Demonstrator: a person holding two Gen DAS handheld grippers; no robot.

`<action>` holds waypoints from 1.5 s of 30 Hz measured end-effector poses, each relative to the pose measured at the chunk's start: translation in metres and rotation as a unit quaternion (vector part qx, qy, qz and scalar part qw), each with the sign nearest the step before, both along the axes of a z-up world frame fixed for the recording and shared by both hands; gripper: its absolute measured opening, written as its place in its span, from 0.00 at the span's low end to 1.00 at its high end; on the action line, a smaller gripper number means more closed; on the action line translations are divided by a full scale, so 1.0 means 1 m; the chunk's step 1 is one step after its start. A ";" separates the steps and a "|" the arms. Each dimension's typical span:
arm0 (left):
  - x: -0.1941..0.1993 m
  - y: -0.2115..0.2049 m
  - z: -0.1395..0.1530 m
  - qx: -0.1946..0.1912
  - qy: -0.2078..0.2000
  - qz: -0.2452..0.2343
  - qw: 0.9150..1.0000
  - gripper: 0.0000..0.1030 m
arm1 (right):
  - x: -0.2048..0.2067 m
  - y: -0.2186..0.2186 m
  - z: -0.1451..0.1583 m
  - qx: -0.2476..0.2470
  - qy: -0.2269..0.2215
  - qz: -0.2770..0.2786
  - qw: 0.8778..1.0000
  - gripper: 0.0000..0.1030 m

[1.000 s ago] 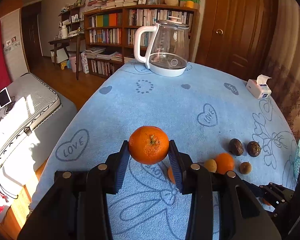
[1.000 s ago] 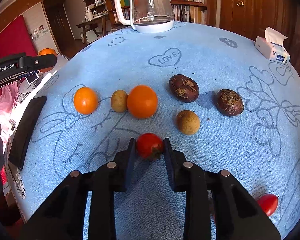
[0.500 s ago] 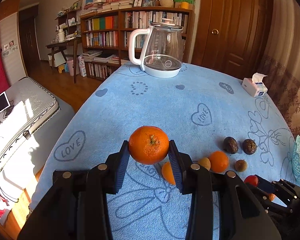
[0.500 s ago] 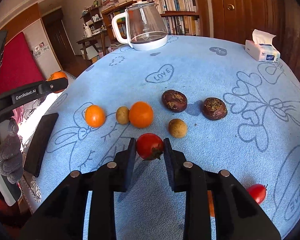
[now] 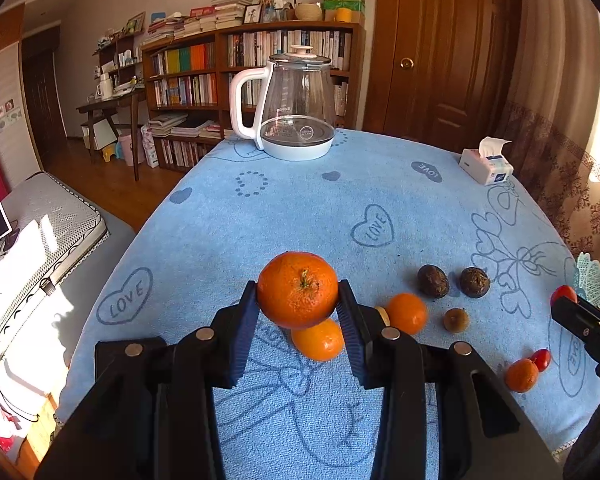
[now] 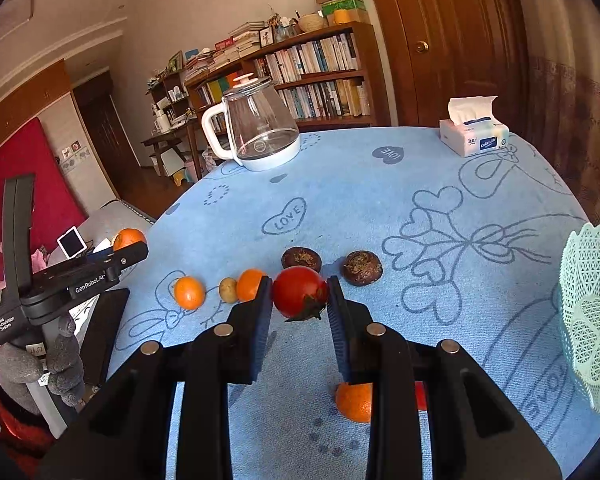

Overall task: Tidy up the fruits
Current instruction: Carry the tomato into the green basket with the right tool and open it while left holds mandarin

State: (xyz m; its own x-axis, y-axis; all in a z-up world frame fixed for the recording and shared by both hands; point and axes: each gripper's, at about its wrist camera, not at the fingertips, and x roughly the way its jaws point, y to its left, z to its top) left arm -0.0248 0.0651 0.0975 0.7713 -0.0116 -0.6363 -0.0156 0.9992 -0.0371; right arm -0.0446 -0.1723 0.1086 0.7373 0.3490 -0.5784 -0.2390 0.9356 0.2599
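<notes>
We grip an orange (image 5: pixel 297 295) in left gripper (image 5: pixel 298 304) jaws, a tomato (image 6: pixel 299 291) in right gripper (image 6: pixel 299 300) jaws, above the tabletop (image 5: pixel 308 208).

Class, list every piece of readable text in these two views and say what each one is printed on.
"LOVE": hearts on the blue tablecloth.
"GenRobot.AI": side of the left gripper.
"Data Acquisition System": its handle.
"Colour Life", roughly, blurred: tissue pack.
Kettle brand and base label: too small.
Book spines: unreadable.
</notes>
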 end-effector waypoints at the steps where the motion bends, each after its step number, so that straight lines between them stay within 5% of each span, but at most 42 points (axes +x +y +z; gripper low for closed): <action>1: -0.001 -0.002 0.000 0.001 -0.001 -0.003 1.000 0.39 | -0.001 -0.005 0.003 0.002 -0.004 -0.006 1.000 0.27; 34: -0.023 -0.067 0.016 0.043 -0.035 -0.067 0.996 0.39 | -0.033 -0.134 0.043 0.030 -0.053 -0.157 0.986 0.27; 45: -0.028 -0.093 0.022 0.051 -0.040 -0.097 0.993 0.39 | -0.009 -0.203 -0.004 0.040 0.035 -0.255 0.965 0.27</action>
State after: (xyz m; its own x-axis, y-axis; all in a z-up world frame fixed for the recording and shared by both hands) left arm -0.0525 -0.0282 0.1193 0.8093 -0.1038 -0.5782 0.1770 0.9816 0.0716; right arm -0.0540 -0.3758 0.1046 0.7856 -0.0039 -0.6187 0.2686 0.9030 0.3354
